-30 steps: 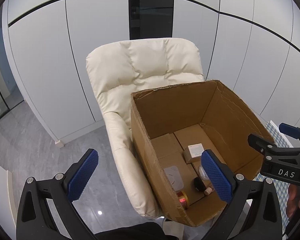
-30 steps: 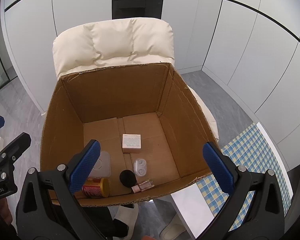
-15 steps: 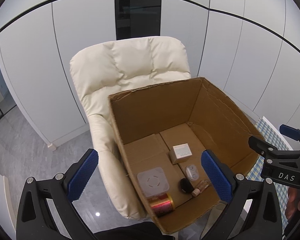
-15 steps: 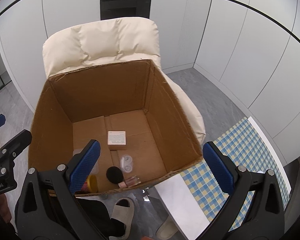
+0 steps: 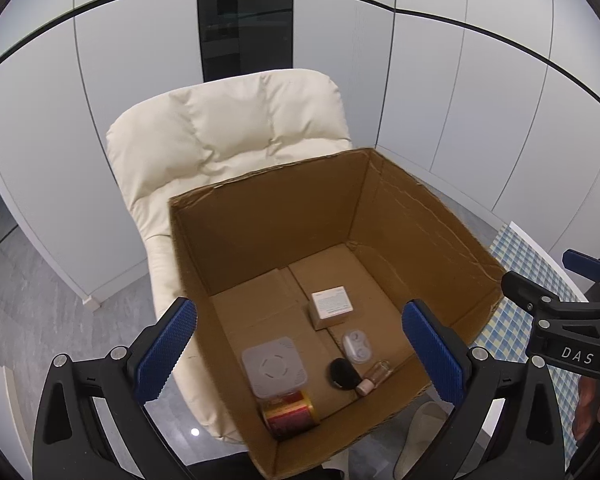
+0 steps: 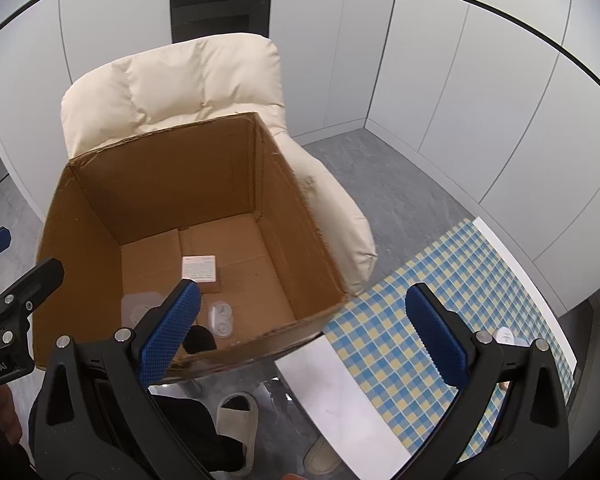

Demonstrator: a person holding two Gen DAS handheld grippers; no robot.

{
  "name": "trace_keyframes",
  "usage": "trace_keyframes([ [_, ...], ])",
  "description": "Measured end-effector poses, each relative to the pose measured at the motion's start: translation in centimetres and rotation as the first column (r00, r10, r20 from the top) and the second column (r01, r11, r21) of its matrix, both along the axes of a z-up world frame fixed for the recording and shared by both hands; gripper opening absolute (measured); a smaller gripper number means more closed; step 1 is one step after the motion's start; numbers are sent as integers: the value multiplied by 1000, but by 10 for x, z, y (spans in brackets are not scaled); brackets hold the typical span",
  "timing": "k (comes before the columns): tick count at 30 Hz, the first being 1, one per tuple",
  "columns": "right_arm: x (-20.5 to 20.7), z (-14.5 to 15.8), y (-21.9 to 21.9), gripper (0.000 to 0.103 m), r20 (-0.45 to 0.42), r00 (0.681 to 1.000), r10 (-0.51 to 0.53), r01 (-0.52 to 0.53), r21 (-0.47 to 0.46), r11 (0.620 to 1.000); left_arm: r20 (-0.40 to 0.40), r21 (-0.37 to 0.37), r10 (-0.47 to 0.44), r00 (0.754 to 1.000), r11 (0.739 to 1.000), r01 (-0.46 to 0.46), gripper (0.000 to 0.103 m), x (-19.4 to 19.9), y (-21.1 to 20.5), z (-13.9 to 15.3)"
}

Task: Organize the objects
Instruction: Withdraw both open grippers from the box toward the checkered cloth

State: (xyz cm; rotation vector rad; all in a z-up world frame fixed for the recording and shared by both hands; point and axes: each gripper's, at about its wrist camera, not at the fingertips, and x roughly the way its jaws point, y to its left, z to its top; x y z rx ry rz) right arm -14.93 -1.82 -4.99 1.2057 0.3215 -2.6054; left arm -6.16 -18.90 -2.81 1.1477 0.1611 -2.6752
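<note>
**Both tongs hovering wide over the open box**

You are holding the left tongs [image 5: 300, 354] spread wide with nothing between the blue pads, hanging above the cardboard box [image 5: 428, 236] that fills the centre of the left view. The box is sitting on a cream armchair [image 5: 228, 140], whose padded back is rising behind it in the upper middle of the frame.

On the box floor, toward the lower centre of that view, a small white carton [image 5: 332, 306] is lying near the middle seam. Below it a clear lens case [image 5: 357, 345] is resting just beside a black round thing [image 5: 342, 372] and a small glass bottle [image 5: 374, 376]. To their left a white square device [image 5: 274, 366] is lying flat, with a red and gold tin [image 5: 290, 416] just below it against the near wall.

You are keeping the right tongs [image 6: 302, 336] equally wide and empty, over the box's near right corner. A checked blue and yellow cloth [image 6: 428, 280] is covering the tabletop at the lower right of the right view.
</note>
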Motion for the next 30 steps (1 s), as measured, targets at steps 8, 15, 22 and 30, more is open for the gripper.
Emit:
trace_keyframes([
  [8, -2, -1, 28, 103, 4, 999, -47, 47, 0, 999, -1, 3, -48, 999, 999, 48, 103, -11, 24, 0],
  [15, -3, -2, 59, 103, 10, 995, -95, 95, 0, 995, -2, 7, -92, 996, 996, 92, 103, -21, 49, 0],
  [22, -3, -2, 90, 103, 13, 990, -144, 144, -3, 990, -2, 4, -142, 990, 990, 142, 103, -29, 76, 0],
  [30, 0, -3, 121, 103, 13, 980, -196, 196, -1, 981, -1, 9, -194, 981, 981, 194, 103, -37, 104, -1],
])
